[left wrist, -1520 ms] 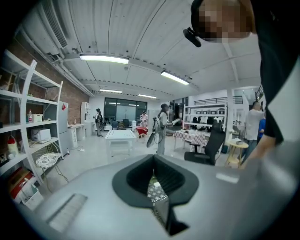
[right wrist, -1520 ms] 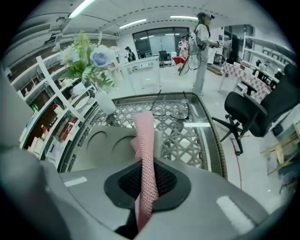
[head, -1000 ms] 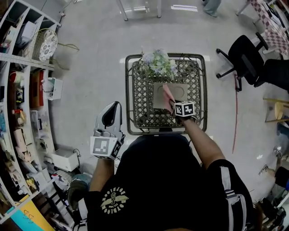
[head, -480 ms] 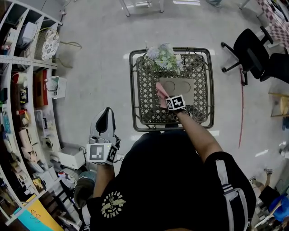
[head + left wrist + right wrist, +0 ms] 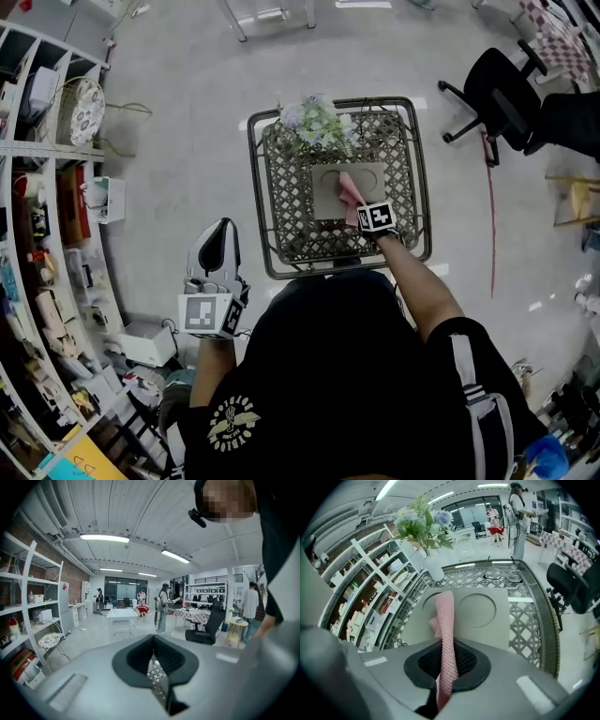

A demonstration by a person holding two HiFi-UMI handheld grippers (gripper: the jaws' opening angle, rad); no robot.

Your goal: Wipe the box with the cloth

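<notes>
A flat beige box (image 5: 336, 187) with two round marks on its lid lies on the lattice-topped table (image 5: 281, 206). My right gripper (image 5: 360, 208) is shut on a pink knitted cloth (image 5: 351, 191), and the cloth lies across the box's lid near its right half. In the right gripper view the pink cloth (image 5: 445, 625) runs out of the closed jaws onto the box (image 5: 480, 616). My left gripper (image 5: 215, 251) hangs off the table's left side over the floor, jaws together with nothing between them; in its own view the left gripper (image 5: 157, 679) points out into the room.
A vase of flowers (image 5: 314, 122) stands at the table's far edge, just behind the box. Shelving (image 5: 42, 216) full of goods runs along the left. A black office chair (image 5: 492, 103) stands to the right. Several people stand far off across the room.
My right gripper has slid the pink cloth rightward across the box's lid from where it was half a second ago. The left gripper has stayed at the table's left side.
</notes>
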